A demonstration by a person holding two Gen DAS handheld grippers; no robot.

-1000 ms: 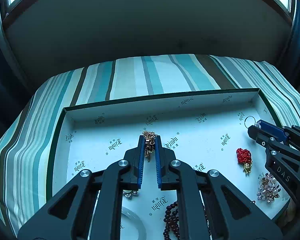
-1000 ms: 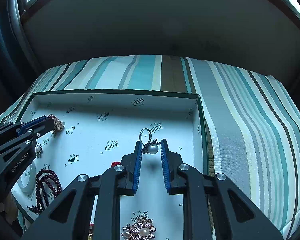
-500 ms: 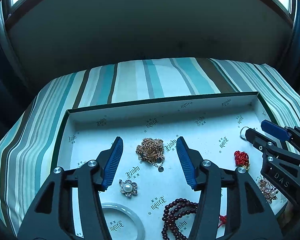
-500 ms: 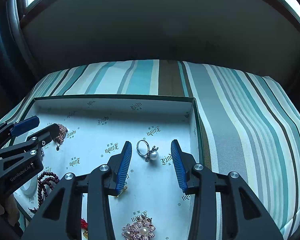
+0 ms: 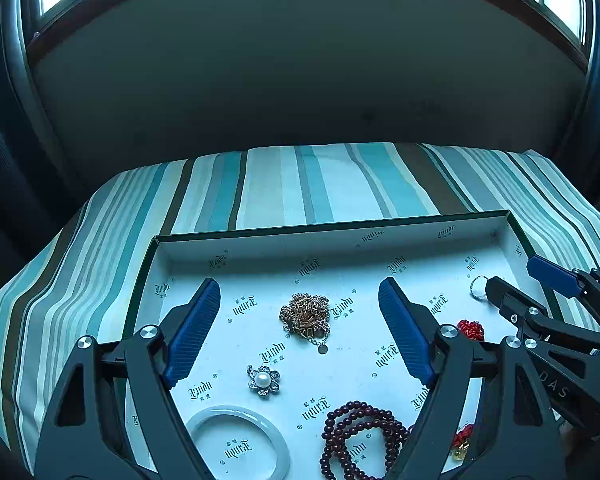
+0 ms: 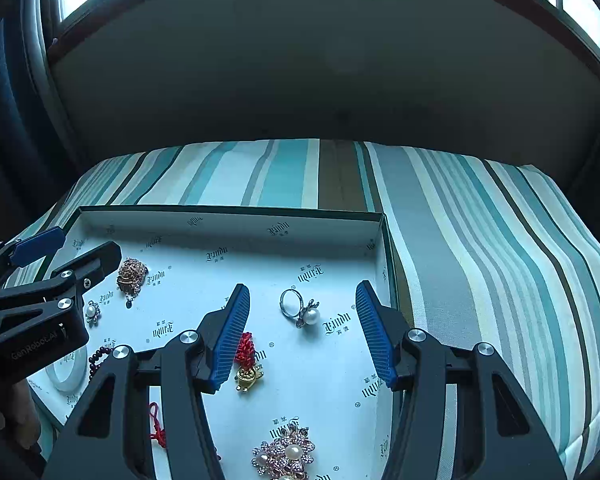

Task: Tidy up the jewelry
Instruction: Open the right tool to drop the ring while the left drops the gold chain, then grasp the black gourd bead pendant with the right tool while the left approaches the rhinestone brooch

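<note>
Jewelry lies spread apart in the printed box (image 5: 188,248): gold chain (image 5: 306,316), pearl ring (image 6: 300,310). Left gripper (image 5: 300,334) and right gripper (image 6: 302,334) both spread, empty. Looks nearly done.

Left gripper (image 5: 300,332): jaws spread wide; the tangled gold chain necklace (image 5: 306,316) lies between them, bare printed lining on either side of it; the silver flower brooch with a pearl centre (image 5: 263,380) sits just behind the gap; the white jade bangle (image 5: 240,436) and dark red bead strand (image 5: 360,436) crowd the near floor. Right gripper (image 6: 302,332): jaws spread wide; the silver pearl ring (image 6: 300,310) lies between them, off-centre toward the right jaw; the red knotted charm with a gold pendant (image 6: 246,360) touches the left jaw; the shallow green-rimmed box wall (image 6: 384,264) stands just outside the right jaw.
</note>
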